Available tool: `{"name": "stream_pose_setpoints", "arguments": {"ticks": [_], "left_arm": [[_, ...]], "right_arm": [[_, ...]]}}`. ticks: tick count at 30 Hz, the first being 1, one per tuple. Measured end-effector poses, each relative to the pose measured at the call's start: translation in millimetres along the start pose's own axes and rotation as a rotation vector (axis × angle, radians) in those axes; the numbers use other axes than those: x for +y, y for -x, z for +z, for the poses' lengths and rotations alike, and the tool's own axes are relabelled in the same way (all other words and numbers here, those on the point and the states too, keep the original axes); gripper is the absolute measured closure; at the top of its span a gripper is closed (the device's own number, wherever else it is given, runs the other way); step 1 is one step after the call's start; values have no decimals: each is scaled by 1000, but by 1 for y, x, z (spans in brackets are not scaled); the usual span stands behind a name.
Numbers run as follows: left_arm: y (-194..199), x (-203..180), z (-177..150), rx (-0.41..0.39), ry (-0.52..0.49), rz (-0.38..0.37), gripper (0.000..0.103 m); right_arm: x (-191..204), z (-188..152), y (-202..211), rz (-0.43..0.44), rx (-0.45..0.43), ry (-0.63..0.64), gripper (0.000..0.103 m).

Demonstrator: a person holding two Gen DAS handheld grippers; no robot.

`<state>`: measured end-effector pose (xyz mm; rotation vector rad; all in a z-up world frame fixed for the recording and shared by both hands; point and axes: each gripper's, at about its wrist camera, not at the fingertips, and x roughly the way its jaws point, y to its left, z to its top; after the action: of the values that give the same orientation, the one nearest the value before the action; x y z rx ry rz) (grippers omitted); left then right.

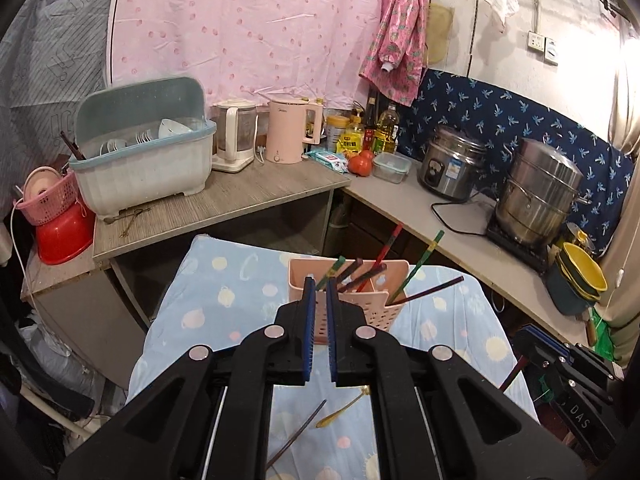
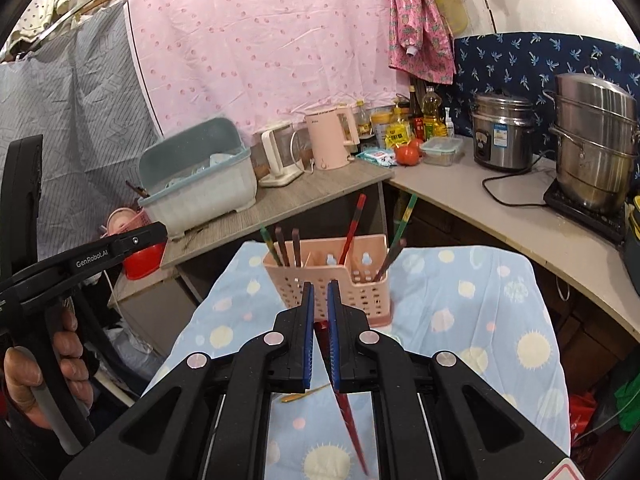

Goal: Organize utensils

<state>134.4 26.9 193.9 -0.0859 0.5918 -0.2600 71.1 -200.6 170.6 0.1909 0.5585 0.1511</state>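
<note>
Pale blue cloth printed with suns and dots (image 2: 460, 320) covers the small table where the pink perforated plastic utensil caddy (image 2: 332, 280) stands, several chopsticks already leaning in its compartments. Right gripper (image 2: 320, 300) is clenched on a red chopstick (image 2: 348, 412), which runs from between the blue pads back under the tool toward the camera, its tip hidden behind the jaws. Left gripper (image 1: 319, 292) holds nothing; its pads stand slightly apart, just before the caddy.

As I judge it, the step in hand is carrying this chopstick to the caddy. To do it well, lift until the lower end clears the rim, tilt it closer to upright, aim for a slot with room, and release only once the end is well inside. The other gripper could steady the light caddy against tipping.

On the cloth lie a gold-coloured spoon (image 1: 340, 410) and a dark chopstick (image 1: 298, 432), not yet sorted. Behind, an L-shaped counter (image 2: 460, 196) bears a lidded dish rack, kettles, bottles and steel pots, under a pink dotted sheet
</note>
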Motion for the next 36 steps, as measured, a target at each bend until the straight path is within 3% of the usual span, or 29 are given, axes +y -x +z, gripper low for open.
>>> {"name": "stream_pose_setpoints", "arguments": {"ticks": [2, 7, 11, 15, 16, 17, 20, 26, 33, 36], "left_arm": [[-4, 4, -6, 15, 11, 1, 98], [-26, 24, -52, 112, 42, 17, 97], [-48, 50, -106, 238, 72, 59, 86], [-61, 81, -159, 378, 117, 102, 83], [-62, 89, -174, 408, 137, 110, 77], [-62, 96, -185, 427, 152, 123, 71], [-57, 108, -216, 474, 174, 136, 69], [-47, 107, -251, 502, 154, 130, 56], [-58, 96, -254, 486, 83, 118, 57], [-54, 94, -256, 481, 59, 109, 65]], "right_arm": [[-1, 0, -1, 4, 3, -5, 102], [-5, -15, -5, 13, 41, -31, 102], [-8, -31, -4, 8, 71, -46, 102], [-11, -49, -5, -5, 114, -57, 102], [-12, -55, -7, -9, 128, -60, 102], [-12, -61, -9, -13, 144, -63, 102], [-12, -78, -16, -19, 191, -76, 102], [-3, -110, -28, -28, 262, -63, 101], [6, -123, -29, -22, 290, -52, 101], [8, -125, -28, -24, 292, -45, 101]]}}
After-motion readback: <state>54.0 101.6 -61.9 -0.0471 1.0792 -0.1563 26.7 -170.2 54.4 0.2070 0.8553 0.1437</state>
